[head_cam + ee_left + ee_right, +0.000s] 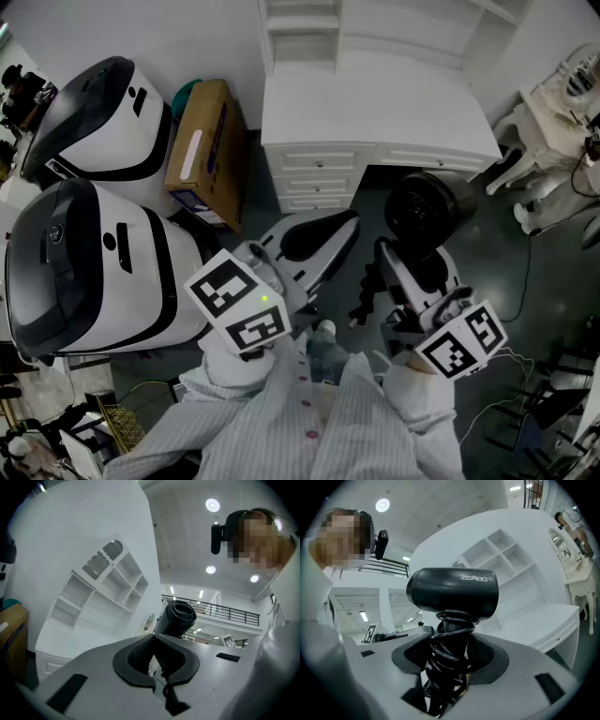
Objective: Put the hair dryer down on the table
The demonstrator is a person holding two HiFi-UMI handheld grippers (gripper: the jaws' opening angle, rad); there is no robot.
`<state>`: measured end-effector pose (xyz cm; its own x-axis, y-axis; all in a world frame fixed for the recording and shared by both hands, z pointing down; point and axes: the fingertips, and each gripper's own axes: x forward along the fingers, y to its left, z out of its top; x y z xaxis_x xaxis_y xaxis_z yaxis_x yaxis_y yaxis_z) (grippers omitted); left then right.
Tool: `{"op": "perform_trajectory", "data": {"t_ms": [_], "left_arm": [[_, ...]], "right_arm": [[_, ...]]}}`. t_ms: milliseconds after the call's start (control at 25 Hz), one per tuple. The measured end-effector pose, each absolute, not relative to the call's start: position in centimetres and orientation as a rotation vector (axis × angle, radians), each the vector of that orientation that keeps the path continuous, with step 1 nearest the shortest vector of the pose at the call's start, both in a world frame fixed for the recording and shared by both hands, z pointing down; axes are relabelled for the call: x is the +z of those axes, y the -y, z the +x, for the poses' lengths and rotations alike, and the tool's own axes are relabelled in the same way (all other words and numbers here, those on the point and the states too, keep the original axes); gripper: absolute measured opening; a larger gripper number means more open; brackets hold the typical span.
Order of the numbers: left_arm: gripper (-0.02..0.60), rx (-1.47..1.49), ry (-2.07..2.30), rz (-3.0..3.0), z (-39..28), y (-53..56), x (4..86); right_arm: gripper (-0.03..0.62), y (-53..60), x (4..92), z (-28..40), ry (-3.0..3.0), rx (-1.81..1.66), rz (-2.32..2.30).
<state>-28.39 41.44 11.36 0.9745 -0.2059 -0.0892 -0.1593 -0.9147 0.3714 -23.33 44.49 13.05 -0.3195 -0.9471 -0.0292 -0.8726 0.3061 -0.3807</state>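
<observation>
- While the hair dryer (454,592) is waiting to go onto the table, I am holding it in the right gripper (451,645). Its jaws are clamping the handle from both sides and standing wide around it.
- Black cord (446,672) is winding in coils round that handle, so the pads are pressing on cord and handle together. I judge this is bulking out the grip, and the dryer may twist when I let go.
- With the gripper pointing level, the barrel is sitting above the jaws and lying crosswise. That is putting its weight over the grip and not hanging it off one side.
- As for where the dryer is, it is hanging in the air in front of me, over the dark floor. It is short of the table and touching nothing but the gripper.
- Just beside it, the left gripper (157,649) is idling with its pads together and nothing between them. I am parking it there so it is free to steady the barrel.
- Ahead, the white table with drawers (375,112) is offering a bare top below its shelf unit (309,28), which gives room to lay the dryer flat.
- I judge the next move is calling for a carry forward and a gentle lowering before the jaws open.
- Off to the left, a cardboard box (202,150) and two large white-and-black machines (94,131) are standing well apart from that path.
</observation>
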Motion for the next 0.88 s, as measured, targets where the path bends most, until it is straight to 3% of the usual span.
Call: {"op": "perform_trajectory", "data": {"t_ms": [880], "left_arm": [[0.011, -0.25, 0.312, 2.767, -26.9, -43.7, 10.8]], "right_arm": [[0.23, -47.2, 12.6, -21.6, -2.378, -0.391, -1.647]]}}
